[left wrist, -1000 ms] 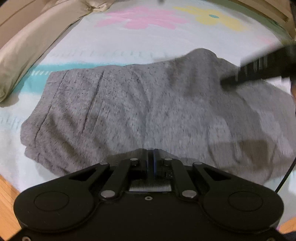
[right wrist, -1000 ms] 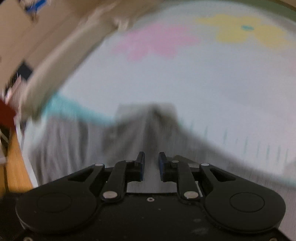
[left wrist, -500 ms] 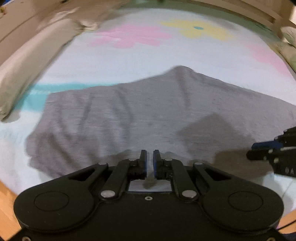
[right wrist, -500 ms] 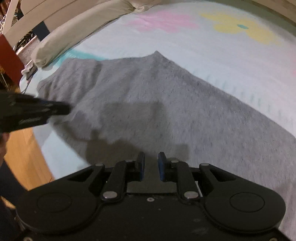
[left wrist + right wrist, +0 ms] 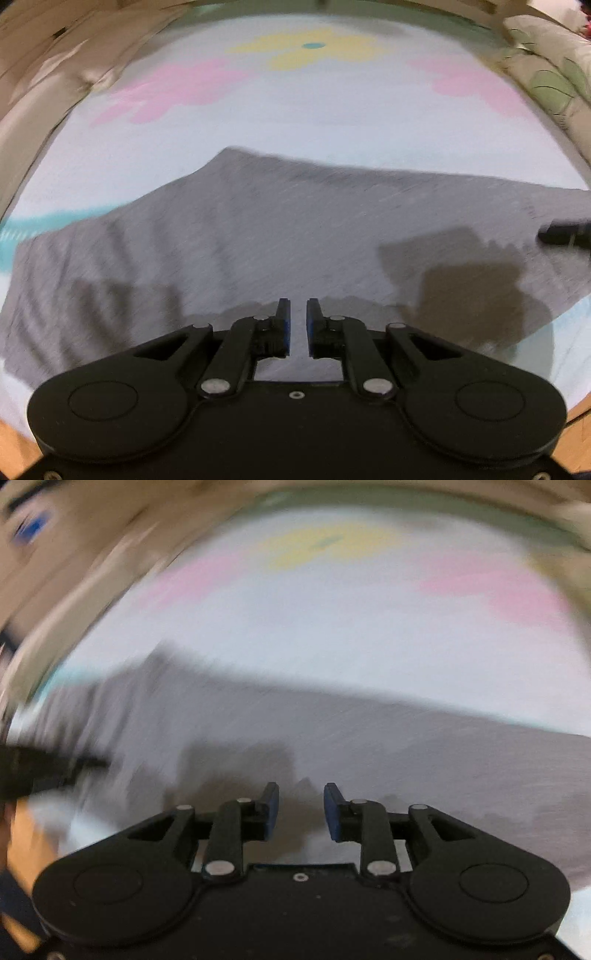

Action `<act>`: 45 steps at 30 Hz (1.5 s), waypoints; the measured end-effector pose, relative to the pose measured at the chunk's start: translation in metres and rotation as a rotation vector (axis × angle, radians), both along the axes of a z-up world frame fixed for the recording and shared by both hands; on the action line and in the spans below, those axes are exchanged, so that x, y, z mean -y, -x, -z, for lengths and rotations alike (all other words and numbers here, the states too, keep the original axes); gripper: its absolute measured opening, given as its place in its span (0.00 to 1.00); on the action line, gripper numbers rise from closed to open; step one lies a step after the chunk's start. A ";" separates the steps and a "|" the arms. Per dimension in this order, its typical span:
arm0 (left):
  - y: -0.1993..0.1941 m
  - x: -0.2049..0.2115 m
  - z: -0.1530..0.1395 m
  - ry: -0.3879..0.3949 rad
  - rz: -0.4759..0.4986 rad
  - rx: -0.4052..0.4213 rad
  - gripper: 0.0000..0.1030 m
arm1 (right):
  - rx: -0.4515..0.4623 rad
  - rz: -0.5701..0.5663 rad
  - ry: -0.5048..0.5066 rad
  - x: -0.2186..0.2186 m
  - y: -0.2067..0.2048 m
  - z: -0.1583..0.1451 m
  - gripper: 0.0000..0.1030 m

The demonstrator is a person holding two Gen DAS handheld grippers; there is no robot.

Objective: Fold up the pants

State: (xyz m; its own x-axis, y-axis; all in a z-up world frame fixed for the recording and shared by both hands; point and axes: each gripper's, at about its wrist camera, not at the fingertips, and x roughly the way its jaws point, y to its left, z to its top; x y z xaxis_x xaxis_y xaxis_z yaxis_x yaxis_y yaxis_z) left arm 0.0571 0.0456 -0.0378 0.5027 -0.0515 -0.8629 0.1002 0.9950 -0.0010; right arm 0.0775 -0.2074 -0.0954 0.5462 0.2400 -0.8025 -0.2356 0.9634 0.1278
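Pale bedding printed with pink and yellow flowers (image 5: pixel 314 48) covers the bed (image 5: pixel 332 122), with a beige pillow (image 5: pixel 44 85) along its left edge, and the grey pants (image 5: pixel 295 229) lie spread across its near half.

Starting at the left claw (image 5: pixel 298 325): its blue-padded fingers stand a narrow slit apart with nothing between them, hanging above the near edge of the pants without gripping cloth. Ahead of it the fabric rises to a blunt peak at the far side and runs out left and right in a broad, fairly flat sheet, with soft ridges on the left part. The tip of the other claw shows at the right edge of this view, over the right end of the garment.

The right claw (image 5: pixel 301 805) is opening, its fingers clearly apart and empty, also above the near hem. This view is heavily blurred, so detail of the cloth below cannot be read.

The step in hand looks like taking a fresh hold for the next fold. Done well, each claw should come down on the near edge, well apart from the other, and pinch every layer together, not only the top one. Lifting both ends evenly and carrying them over to meet the far edge squarely would keep the fold straight; a one-layer pinch would likely drag the top cloth and leave creases.
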 end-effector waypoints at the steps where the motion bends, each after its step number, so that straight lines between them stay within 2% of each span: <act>1: -0.004 0.009 -0.001 0.010 0.015 0.002 0.16 | 0.017 0.063 -0.013 0.020 -0.004 -0.007 0.31; 4: -0.011 0.031 0.005 0.024 0.068 -0.012 0.16 | 0.046 0.286 -0.060 0.090 -0.007 -0.021 0.35; 8: -0.022 0.060 0.012 0.042 0.114 -0.037 0.16 | 0.066 0.542 -0.021 0.175 0.005 -0.024 0.37; 11: -0.025 0.080 0.017 0.046 0.141 -0.056 0.16 | 0.043 0.716 -0.043 0.235 0.025 -0.021 0.39; 15: -0.028 0.102 0.023 0.063 0.174 -0.078 0.16 | -0.018 0.907 -0.142 0.285 0.051 -0.004 0.41; 17: -0.030 0.111 0.026 0.063 0.194 -0.082 0.16 | -0.044 0.953 -0.185 0.287 0.056 0.011 0.42; 21: -0.032 0.122 0.031 0.034 0.224 -0.077 0.16 | -0.073 0.976 -0.268 0.291 0.050 0.030 0.43; 26: -0.034 0.121 0.035 0.022 0.214 -0.090 0.16 | -0.108 1.026 -0.340 0.285 0.046 0.053 0.44; 29: -0.038 0.120 0.038 0.032 0.203 -0.097 0.16 | -0.077 1.048 -0.377 0.287 0.049 0.047 0.45; 34: -0.040 0.125 0.039 0.019 0.215 -0.081 0.16 | -0.024 1.041 -0.415 0.293 0.041 0.055 0.45; 38: -0.043 0.132 0.039 0.034 0.231 -0.078 0.16 | 0.009 0.998 -0.376 0.291 0.028 0.055 0.47; 40: -0.048 0.137 0.039 0.052 0.232 -0.089 0.16 | 0.010 0.965 -0.311 0.286 0.020 0.052 0.42; 42: -0.054 0.145 0.039 0.075 0.228 -0.100 0.16 | 0.032 0.902 -0.228 0.278 0.012 0.046 0.12; 45: -0.069 0.159 0.037 0.123 0.227 -0.118 0.16 | 0.066 0.809 -0.114 0.261 0.003 0.031 0.11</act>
State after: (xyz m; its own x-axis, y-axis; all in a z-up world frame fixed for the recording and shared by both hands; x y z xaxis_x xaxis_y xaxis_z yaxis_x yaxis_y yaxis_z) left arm 0.1259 -0.1130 -0.0752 0.3625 -0.2595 -0.8951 0.3127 0.9387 -0.1454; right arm 0.0748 -0.4680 -0.1266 0.6307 -0.1709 -0.7570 0.5166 0.8204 0.2451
